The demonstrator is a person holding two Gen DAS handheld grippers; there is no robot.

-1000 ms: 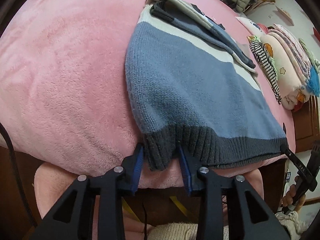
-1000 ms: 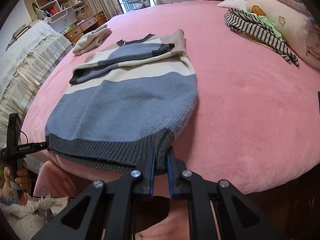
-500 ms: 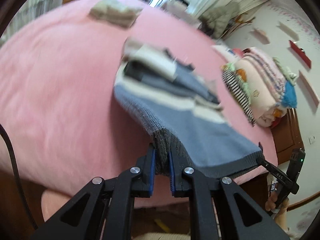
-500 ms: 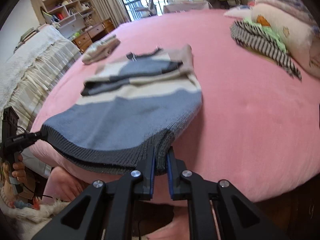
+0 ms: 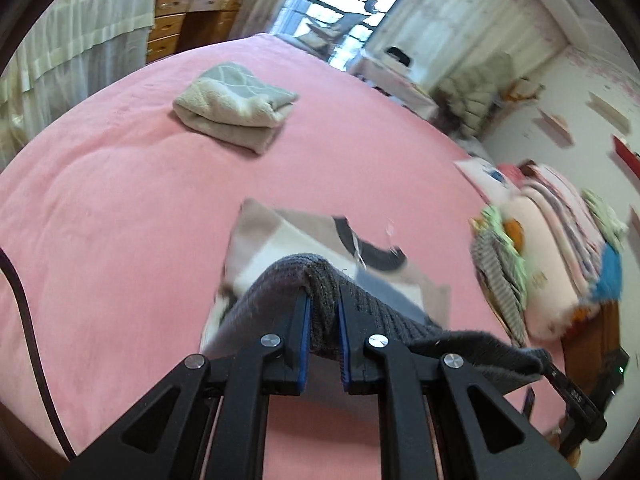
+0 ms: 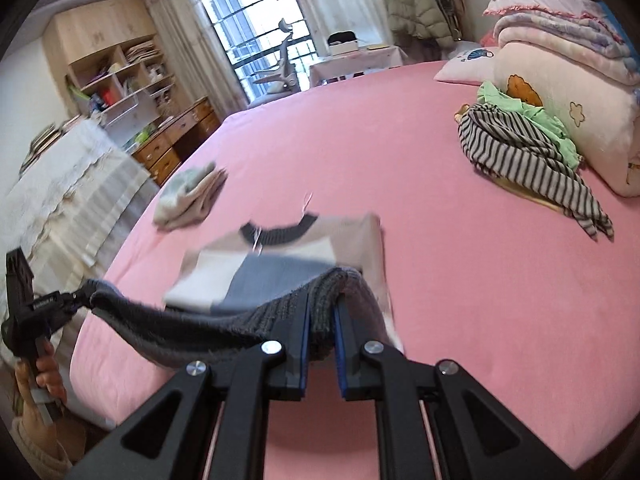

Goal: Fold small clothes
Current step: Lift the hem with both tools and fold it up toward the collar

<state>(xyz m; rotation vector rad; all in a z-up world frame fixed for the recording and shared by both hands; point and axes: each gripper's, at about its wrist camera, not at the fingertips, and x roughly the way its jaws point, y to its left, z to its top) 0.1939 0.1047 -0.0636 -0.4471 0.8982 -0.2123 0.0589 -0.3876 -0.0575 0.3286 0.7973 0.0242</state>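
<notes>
A small knitted sweater (image 5: 280,248) in blue, cream and beige with a dark grey ribbed hem lies on the pink bed (image 5: 120,220). My left gripper (image 5: 323,304) is shut on one corner of the grey hem and holds it lifted above the sweater's body. My right gripper (image 6: 322,312) is shut on the other hem corner (image 6: 320,292), also lifted. The hem stretches between them and sags. The sweater's collar end (image 6: 280,236) rests flat on the bed. The left gripper also shows at the left of the right wrist view (image 6: 76,300).
A folded grey-green and cream garment (image 5: 236,108) lies further back on the bed. A striped garment (image 6: 520,156) and stacked quilts and pillows (image 6: 568,80) sit at the right. A drawer unit (image 6: 180,136) and a lace-covered table (image 6: 60,184) stand left of the bed.
The left gripper closed on the hem corner. Both grippers lifted the hem off the bed edge and carried it forward over the sweater toward the collar.
</notes>
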